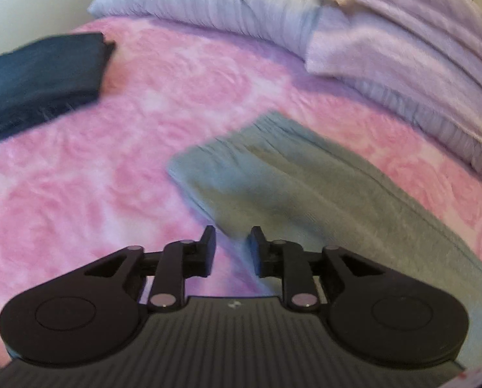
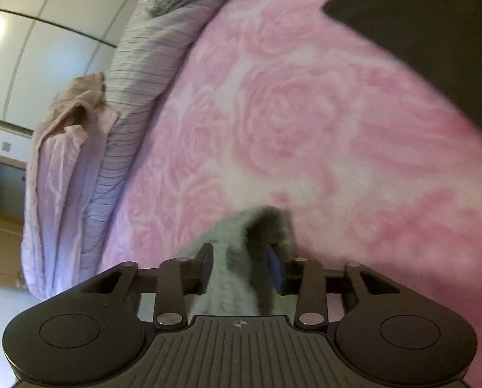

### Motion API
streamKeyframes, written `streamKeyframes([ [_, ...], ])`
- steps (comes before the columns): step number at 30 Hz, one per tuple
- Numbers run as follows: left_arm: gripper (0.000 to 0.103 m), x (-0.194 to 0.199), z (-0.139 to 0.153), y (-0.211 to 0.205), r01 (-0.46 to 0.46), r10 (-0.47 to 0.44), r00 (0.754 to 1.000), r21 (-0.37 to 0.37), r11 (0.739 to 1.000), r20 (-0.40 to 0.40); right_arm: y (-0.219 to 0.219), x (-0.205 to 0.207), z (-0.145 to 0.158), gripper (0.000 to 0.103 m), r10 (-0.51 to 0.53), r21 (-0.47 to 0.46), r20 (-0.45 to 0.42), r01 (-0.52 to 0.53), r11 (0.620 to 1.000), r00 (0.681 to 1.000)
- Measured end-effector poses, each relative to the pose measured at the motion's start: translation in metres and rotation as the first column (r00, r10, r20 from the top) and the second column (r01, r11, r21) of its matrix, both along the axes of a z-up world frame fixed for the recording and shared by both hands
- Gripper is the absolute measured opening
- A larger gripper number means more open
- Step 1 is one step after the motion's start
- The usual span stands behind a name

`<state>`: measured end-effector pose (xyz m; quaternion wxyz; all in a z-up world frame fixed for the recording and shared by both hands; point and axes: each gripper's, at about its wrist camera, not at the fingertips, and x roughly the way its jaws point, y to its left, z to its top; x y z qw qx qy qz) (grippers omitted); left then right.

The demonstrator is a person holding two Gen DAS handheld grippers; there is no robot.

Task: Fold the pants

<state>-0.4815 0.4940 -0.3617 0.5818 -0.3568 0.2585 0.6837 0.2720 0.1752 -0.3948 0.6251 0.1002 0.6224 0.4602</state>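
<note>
Nearest, in the left wrist view, the left gripper point(image 1: 231, 248), a black two-finger tool on a ribbed dark body, has its blocky pads parted by a narrow gap with nothing between them; it is released. It hangs over the near left edge of the grey-green soft knit pants point(image 1: 292, 177), whose fabric lies just beyond the right pad. The pants lie flat as a long folded band running from a squared, gathered end at mid-frame toward the near right, with a straight seam line along their length.

In the right wrist view, the right gripper point(image 2: 241, 268), of the same black build, has its jaws standing apart around a raised, fuzzy peak of the grey-green pants point(image 2: 228, 278). The cloth fills the gap and seems to brush the left pad, while the right pad's blue inner face shows clear of it; the pads do not look pressed on it, so the grip reads as let go. Motion blur softens the fold's dark crease.

Under everything spreads the pink plush bedspread point(image 1: 163, 97), patterned with large pale roses. Farther off at the left lies a dark navy folded garment point(image 1: 37, 80), flat and rectangular. Along the far edge sit the pale lilac ribbed pillows point(image 1: 208, 3), and at the far right a lavender crinkled quilt point(image 1: 412, 35) lies bunched in long ridges.
</note>
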Motion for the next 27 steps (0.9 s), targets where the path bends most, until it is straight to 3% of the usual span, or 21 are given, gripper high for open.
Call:
streamKeyframes([
  [3,0.029,-0.013,0.022,0.012,0.025,-0.024,1.0,0.054,0.998,-0.011,-0.008,-0.002,0.009,0.043,-0.035,-0.079,0.069,0.04,0.996,0.997],
  [6,0.041,-0.009,0.031,0.04,0.119,-0.113,0.991,0.09,0.989,-0.071,-0.016,-0.01,0.008,0.043,-0.09,-0.101,0.086,0.099,0.99,0.992],
  [10,0.056,0.012,0.016,0.09,0.28,-0.275,0.954,0.028,0.96,-0.117,-0.018,-0.025,0.011,0.044,-0.137,-0.108,0.117,0.15,0.983,0.984],
  [12,0.066,0.025,0.002,0.111,0.349,-0.349,0.921,-0.027,0.937,-0.172,-0.021,-0.03,0.014,0.044,-0.159,-0.113,0.129,0.174,0.978,0.979],
  [15,0.068,0.035,-0.021,0.131,0.413,-0.428,0.868,-0.114,0.904,-0.252,-0.024,-0.036,0.019,0.044,-0.174,-0.124,0.147,0.192,0.973,0.974],
  [18,0.084,0.03,-0.035,0.145,0.42,-0.438,0.865,-0.124,0.899,-0.246,-0.032,-0.045,0.027,0.044,-0.186,-0.135,0.181,0.212,0.968,0.966],
  [19,0.081,0.027,-0.037,0.149,0.419,-0.435,0.873,-0.117,0.901,-0.222,-0.034,-0.049,0.029,0.044,-0.193,-0.138,0.191,0.221,0.965,0.962],
  [20,0.055,0.023,-0.038,0.152,0.433,-0.444,0.88,-0.102,0.896,-0.167,-0.036,-0.052,0.03,0.044,-0.204,-0.141,0.2,0.234,0.962,0.958],
  [21,0.043,0.023,-0.038,0.152,0.466,-0.474,0.873,-0.088,0.88,-0.117,-0.039,-0.057,0.031,0.044,-0.216,-0.142,0.203,0.247,0.959,0.955],
  [23,0.025,0.03,-0.034,0.147,0.511,-0.514,0.845,-0.058,0.858,-0.151,-0.042,-0.065,0.033,0.044,-0.231,-0.141,0.206,0.262,0.955,0.951],
  [24,0.025,0.034,-0.031,0.143,0.537,-0.534,0.826,-0.036,0.843,-0.181,-0.043,-0.07,0.035,0.044,-0.236,-0.141,0.21,0.269,0.953,0.949],
  [25,0.025,0.037,-0.024,0.141,0.541,-0.529,0.824,0.002,0.841,-0.203,-0.044,-0.074,0.038,0.044,-0.235,-0.142,0.216,0.269,0.953,0.948],
  [27,0.025,0.034,-0.009,0.141,0.511,-0.484,0.853,0.122,0.851,-0.195,-0.044,-0.081,0.045,0.044,-0.226,-0.132,0.24,0.262,0.956,0.944],
])
